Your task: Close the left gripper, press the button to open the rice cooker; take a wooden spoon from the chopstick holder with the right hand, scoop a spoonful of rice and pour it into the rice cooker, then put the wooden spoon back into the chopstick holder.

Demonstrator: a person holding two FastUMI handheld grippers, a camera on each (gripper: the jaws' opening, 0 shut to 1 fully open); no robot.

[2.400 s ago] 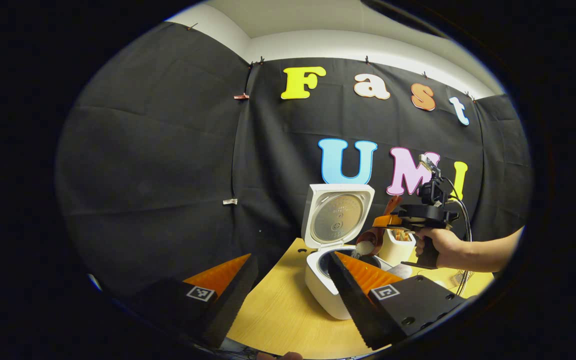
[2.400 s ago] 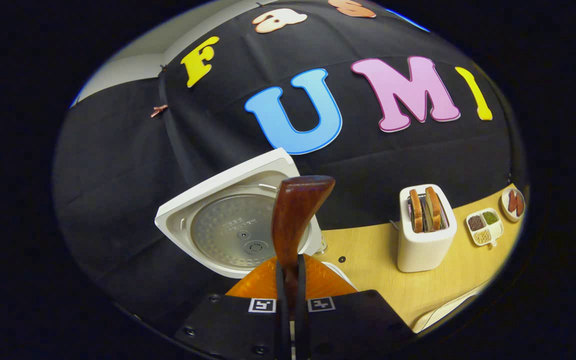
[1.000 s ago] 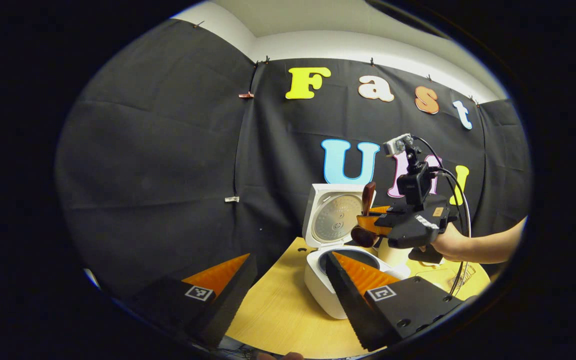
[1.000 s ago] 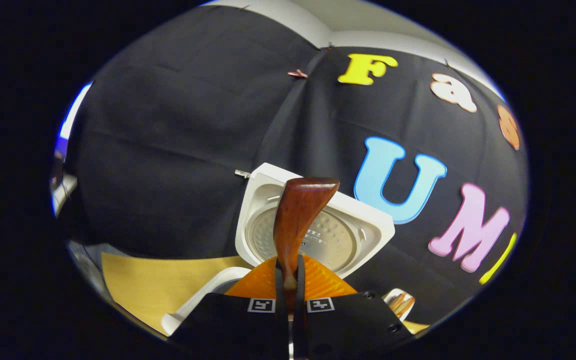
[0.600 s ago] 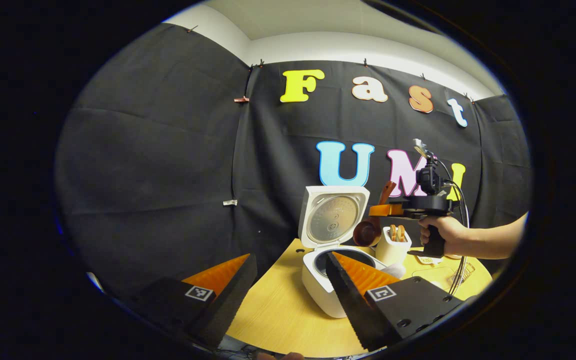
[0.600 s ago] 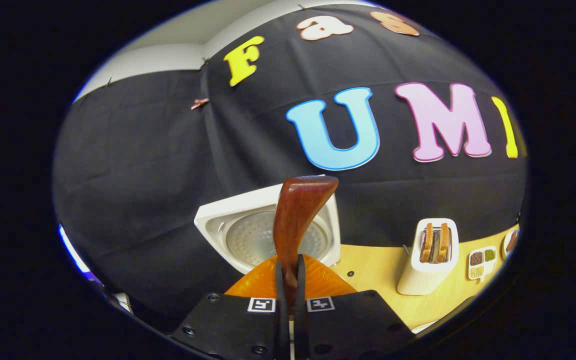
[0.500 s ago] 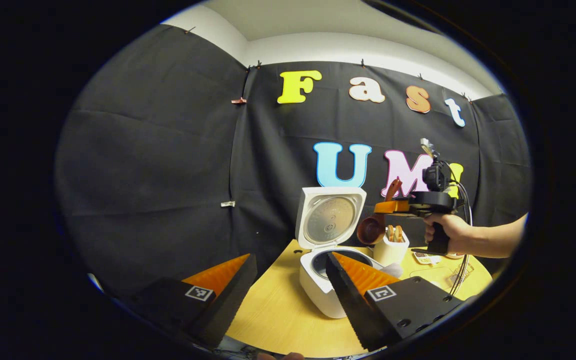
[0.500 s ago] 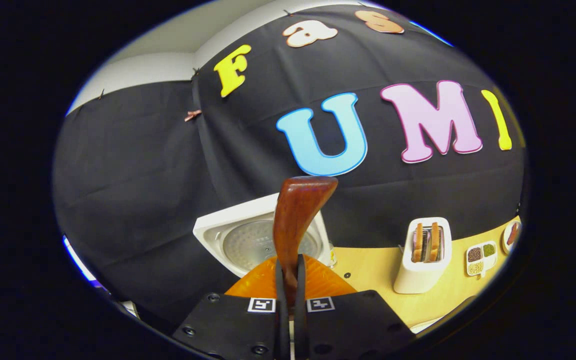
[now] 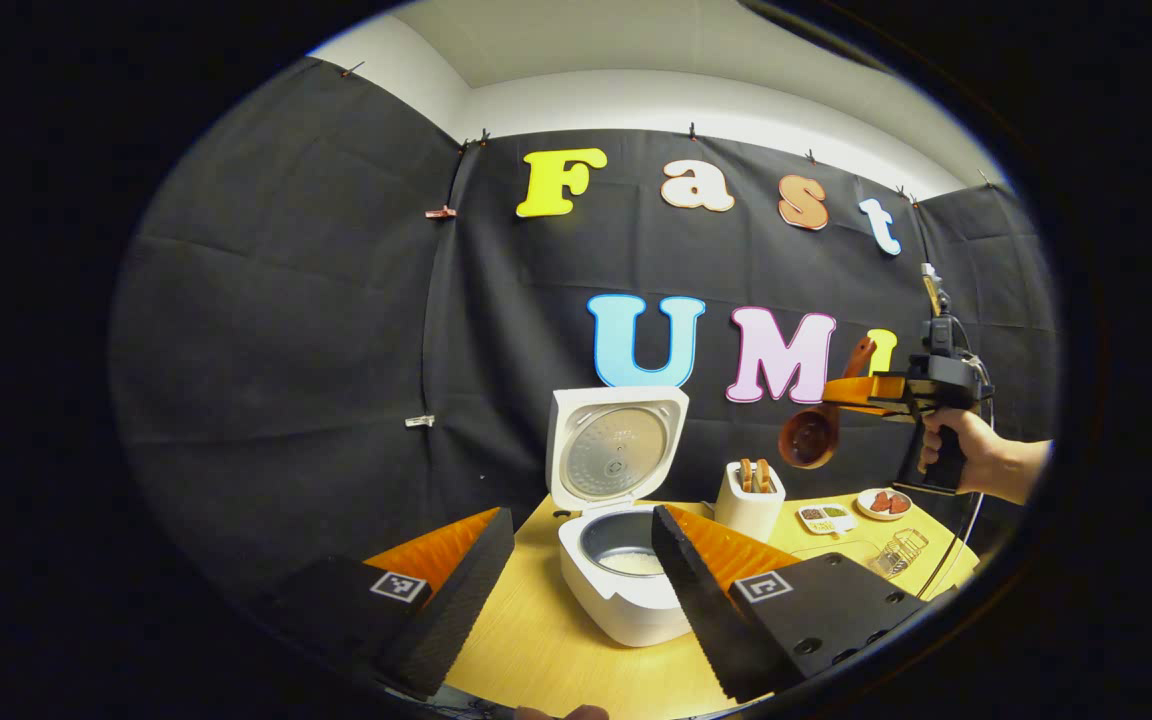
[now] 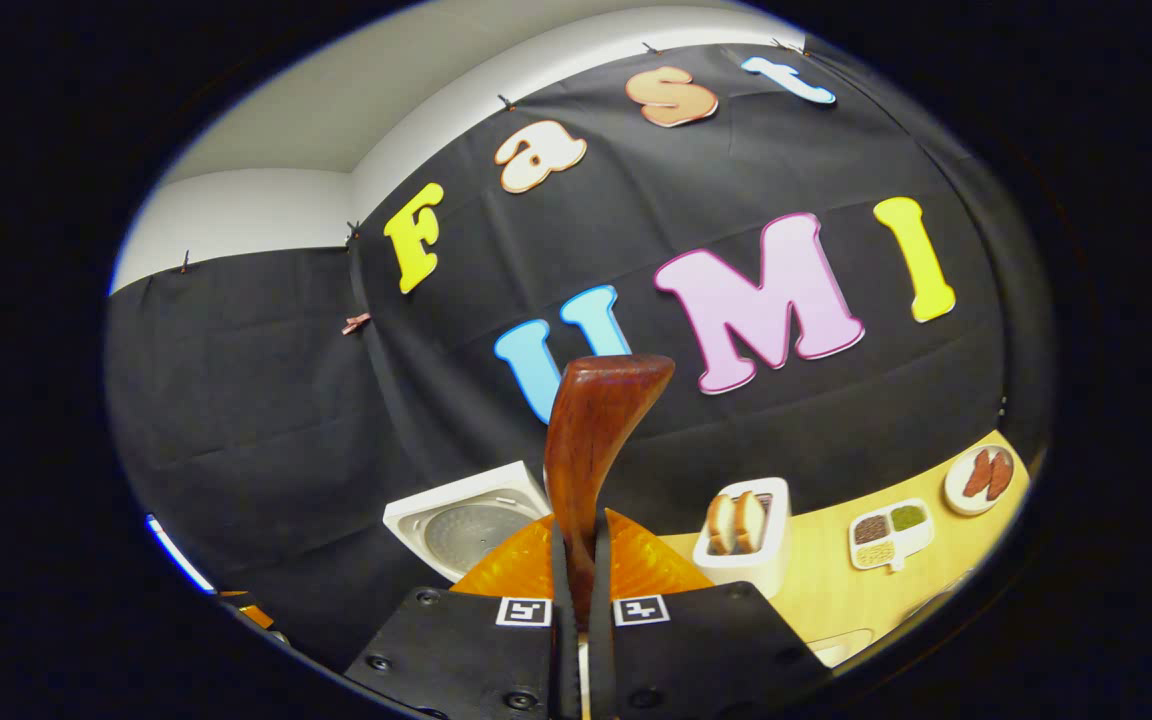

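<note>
The white rice cooker (image 9: pixel 626 600) stands on the wooden table with its lid (image 9: pixel 616 450) up and rice in the pot. My left gripper (image 9: pixel 576 600) is open in front of it, holding nothing. Off to the right and high over the table, a hand (image 9: pixel 971 460) carries my right gripper (image 9: pixel 871 392), which is shut on the wooden spoon (image 9: pixel 804 438); the spoon's bowl hangs down and looks bare. In the right gripper view the right gripper (image 10: pixel 576 545) clamps the spoon's handle (image 10: pixel 591 430), which stands upright, with the cooker's lid (image 10: pixel 466 522) low on the left.
A white toaster (image 9: pixel 748 500) with bread slices stands right of the cooker, also toaster (image 10: pixel 741 540). Further right lie a divided dish (image 10: pixel 891 535) and a small plate (image 10: pixel 981 475). A wire rack (image 9: pixel 896 550) sits near the table's (image 10: pixel 816 595) right edge.
The right gripper tipped rice into the cooker, then carried the spoon up and to the right, away from the cooker. The left gripper stayed open and drew back a little.
</note>
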